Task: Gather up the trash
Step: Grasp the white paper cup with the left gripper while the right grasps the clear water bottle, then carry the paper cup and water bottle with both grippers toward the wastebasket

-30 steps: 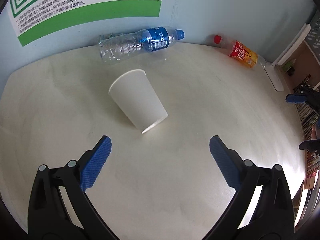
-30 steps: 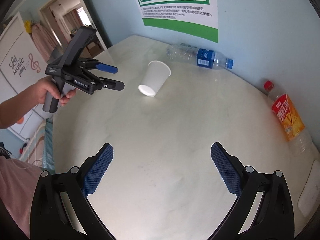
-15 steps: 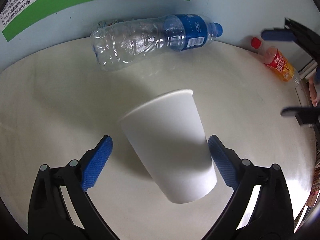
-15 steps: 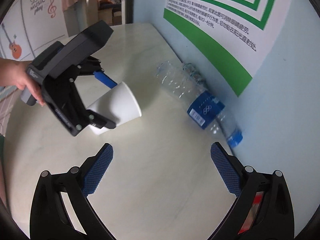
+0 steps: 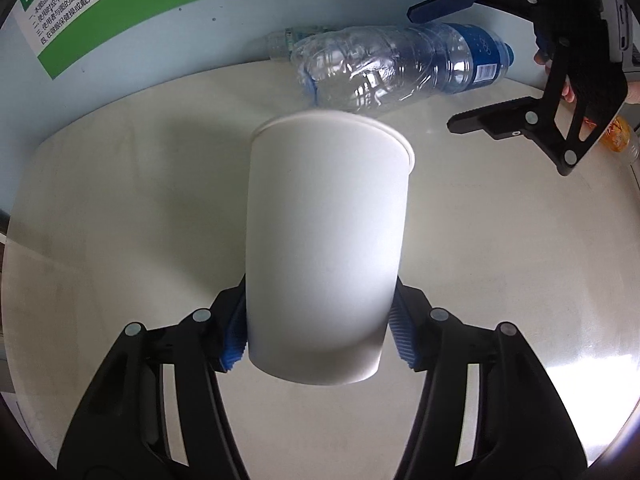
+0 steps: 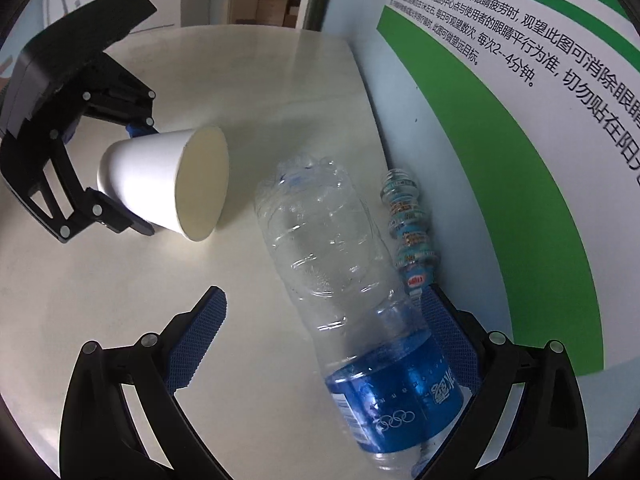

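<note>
Left wrist: left gripper [image 5: 318, 336] is clamping the paper cup [image 5: 326, 248] near its base, pads touching both sides, cup lying on its side on the table [image 5: 100, 220], mouth facing the bottle [image 5: 396, 66] by the wall. Cup looks light and thin-walled, so it will likely crush if squeezed hard; the stiffer base is the right spot to hold. Right wrist: right gripper [image 6: 322, 342] is sitting spread wide around the bottle's blue-label end, jaws not closed, far pad just beside it. Bottle looks empty, crumpled, slick; I'd grab the labelled section. A twisted small bottle [image 6: 408, 228] is lying against the wall.
</note>
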`<state>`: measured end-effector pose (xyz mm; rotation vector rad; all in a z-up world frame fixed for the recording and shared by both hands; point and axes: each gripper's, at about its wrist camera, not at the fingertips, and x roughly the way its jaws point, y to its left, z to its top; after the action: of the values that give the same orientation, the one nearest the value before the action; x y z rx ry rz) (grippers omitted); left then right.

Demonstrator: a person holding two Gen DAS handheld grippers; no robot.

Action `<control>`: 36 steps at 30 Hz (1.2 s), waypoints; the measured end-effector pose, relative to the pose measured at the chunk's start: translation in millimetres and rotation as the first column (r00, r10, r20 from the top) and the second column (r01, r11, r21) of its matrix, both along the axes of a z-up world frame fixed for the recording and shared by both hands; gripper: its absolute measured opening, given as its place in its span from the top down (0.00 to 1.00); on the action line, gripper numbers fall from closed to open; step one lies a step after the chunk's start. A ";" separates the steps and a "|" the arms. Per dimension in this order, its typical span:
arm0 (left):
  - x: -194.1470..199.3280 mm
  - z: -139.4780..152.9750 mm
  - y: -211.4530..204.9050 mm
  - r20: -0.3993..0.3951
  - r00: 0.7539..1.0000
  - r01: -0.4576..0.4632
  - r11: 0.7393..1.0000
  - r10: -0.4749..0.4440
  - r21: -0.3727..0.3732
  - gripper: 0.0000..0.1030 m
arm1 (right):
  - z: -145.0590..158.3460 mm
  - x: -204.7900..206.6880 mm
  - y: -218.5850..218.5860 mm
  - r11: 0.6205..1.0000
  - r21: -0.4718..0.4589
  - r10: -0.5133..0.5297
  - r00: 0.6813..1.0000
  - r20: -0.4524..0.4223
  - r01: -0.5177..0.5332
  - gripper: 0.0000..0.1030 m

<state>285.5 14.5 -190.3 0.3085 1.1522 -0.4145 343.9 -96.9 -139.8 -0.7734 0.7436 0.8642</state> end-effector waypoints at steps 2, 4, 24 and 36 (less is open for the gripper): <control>2.3 0.1 6.1 -0.003 1.000 -0.008 1.000 0.008 -0.011 0.46 | -4.9 5.8 2.8 1.000 0.000 -0.006 1.000 0.002 0.006 0.09; 4.0 -0.1 10.8 -0.004 1.000 -0.015 1.000 0.015 -0.021 0.46 | -9.5 8.0 4.9 1.000 -0.003 -0.014 1.000 0.020 0.014 0.21; -3.0 19.8 8.7 0.028 0.999 -0.017 1.000 0.018 -0.023 0.46 | 17.6 -42.4 -4.5 0.997 0.055 -0.059 0.998 -0.002 0.059 0.45; -50.6 60.7 19.4 0.083 0.996 -0.036 0.999 0.037 -0.015 0.46 | 71.7 -110.1 -6.7 0.992 0.091 -0.083 0.997 0.011 0.081 0.46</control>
<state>234.9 34.0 -129.6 0.2902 1.0714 -0.3740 233.7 -103.6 -68.1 -0.6634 0.7133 0.8117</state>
